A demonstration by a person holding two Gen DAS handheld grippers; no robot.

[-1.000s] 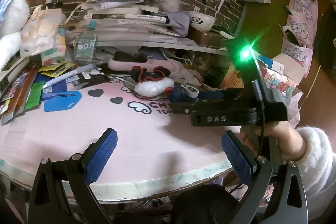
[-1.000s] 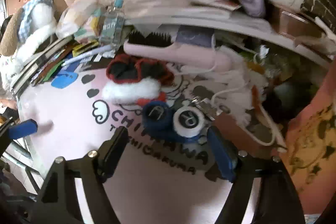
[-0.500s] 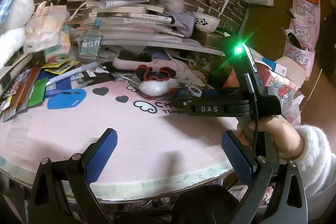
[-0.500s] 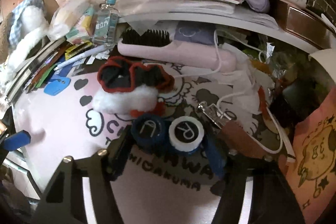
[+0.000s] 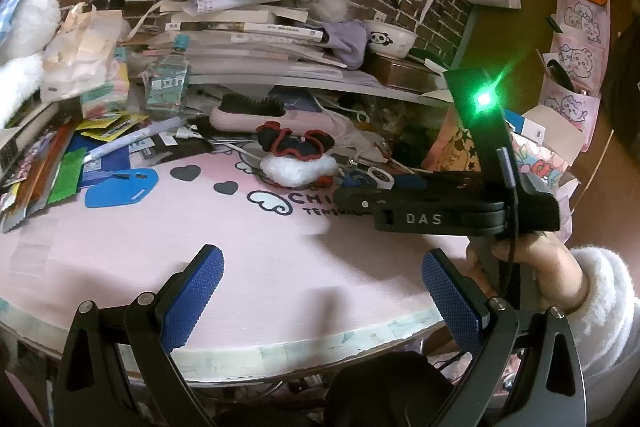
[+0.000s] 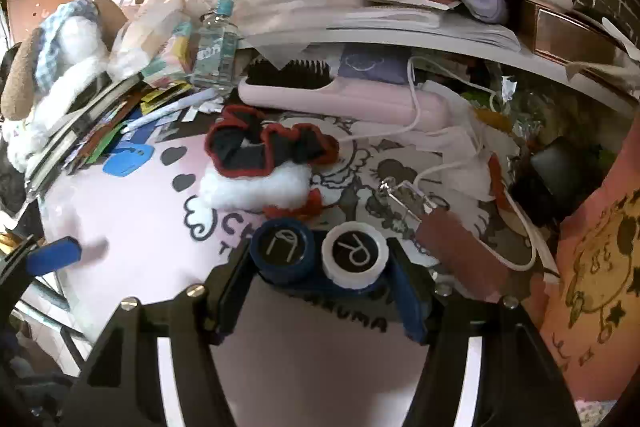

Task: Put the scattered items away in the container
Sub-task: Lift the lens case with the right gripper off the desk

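A contact lens case (image 6: 320,259) with a dark blue cap and a white cap marked R lies on the pink mat (image 5: 200,235). My right gripper (image 6: 320,279) is shut on it, one blue pad against each end. The left wrist view shows that gripper (image 5: 360,187) low over the mat, with the case (image 5: 378,175) at its tip. My left gripper (image 5: 320,287) stands open over the table's front edge with nothing between its fingers. Just behind the case lie a black and red scrunchie (image 6: 268,147) and a white fluffy item (image 6: 256,187).
A pink hair brush (image 6: 340,99) with a white cable lies behind the scrunchie. A blue tag (image 5: 120,187), packets and a bottle (image 5: 168,83) crowd the left. Stacked books and a panda bowl (image 5: 390,37) fill the shelf. A pink printed bag (image 6: 592,247) stands at the right.
My right gripper moved in over the contact lens case and its jaws closed onto it. The left gripper has stayed put.
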